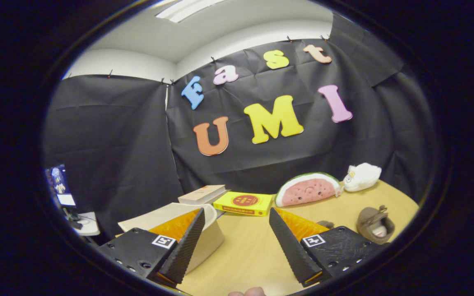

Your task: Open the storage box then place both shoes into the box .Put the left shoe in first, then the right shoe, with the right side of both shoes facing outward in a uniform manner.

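The gripper (236, 218) stands wide open above the yellowish table (253, 250), its two fingers spread well apart with bare tabletop between them; they hold nothing and touch nothing. A fingertip of the person (248, 292) holding the tool peeks in at the near edge.

One storage box (204, 230), pale beige with its lid closed, sits at the table's left edge, partly hidden behind the left finger (187, 242). One brown shoe (376, 225) lies near the right edge of the table, just beyond the right finger (290, 242), its opening turned upward and a pale lining showing inside. A small dark shape just beside the right finger's orange base may be part of a second shoe, but it is too hidden to tell.

Along the far edge, against the black cloth wall, stand four other things: one closed book (202, 194) at the left, one flat yellow box (244, 203) beside it, one watermelon-slice plush (307, 189), and one white plush toy (362, 176) at the far right corner. Off the table to the left, one monitor (61, 186) glows over a small white stand.
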The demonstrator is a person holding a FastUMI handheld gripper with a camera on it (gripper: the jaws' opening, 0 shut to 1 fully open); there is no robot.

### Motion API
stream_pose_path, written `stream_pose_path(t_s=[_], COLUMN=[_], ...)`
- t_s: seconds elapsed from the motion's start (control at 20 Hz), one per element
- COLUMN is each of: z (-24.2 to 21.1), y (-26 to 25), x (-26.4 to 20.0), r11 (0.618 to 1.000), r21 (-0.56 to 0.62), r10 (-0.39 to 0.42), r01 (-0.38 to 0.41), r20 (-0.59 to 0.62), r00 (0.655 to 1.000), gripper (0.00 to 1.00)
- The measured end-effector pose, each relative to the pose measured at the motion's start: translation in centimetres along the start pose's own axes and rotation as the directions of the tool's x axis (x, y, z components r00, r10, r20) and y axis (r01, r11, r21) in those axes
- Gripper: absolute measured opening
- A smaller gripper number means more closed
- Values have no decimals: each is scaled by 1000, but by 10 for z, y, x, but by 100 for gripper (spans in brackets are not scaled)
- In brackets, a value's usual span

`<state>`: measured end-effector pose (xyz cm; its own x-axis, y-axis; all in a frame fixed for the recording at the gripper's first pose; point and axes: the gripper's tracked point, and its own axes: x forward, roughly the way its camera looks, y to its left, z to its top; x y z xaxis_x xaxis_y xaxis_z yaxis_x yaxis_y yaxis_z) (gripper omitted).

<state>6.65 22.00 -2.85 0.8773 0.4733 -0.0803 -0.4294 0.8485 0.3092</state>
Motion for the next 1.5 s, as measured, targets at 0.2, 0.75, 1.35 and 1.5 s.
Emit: stream_pose_path(t_s=[0.2,0.75,1.35,1.5], z=[-31,-101,-98,-76], y=[33,83,96,82], x=[30,86,98,96], r11=[993,922,803,785], r21=[83,350,567,596], r10=[84,260,374,347], r01=[-78,-165,-185,-168], r20=[-68,-245,-237,-198], r00=[994,934,896,917], gripper=[95,95,84,36])
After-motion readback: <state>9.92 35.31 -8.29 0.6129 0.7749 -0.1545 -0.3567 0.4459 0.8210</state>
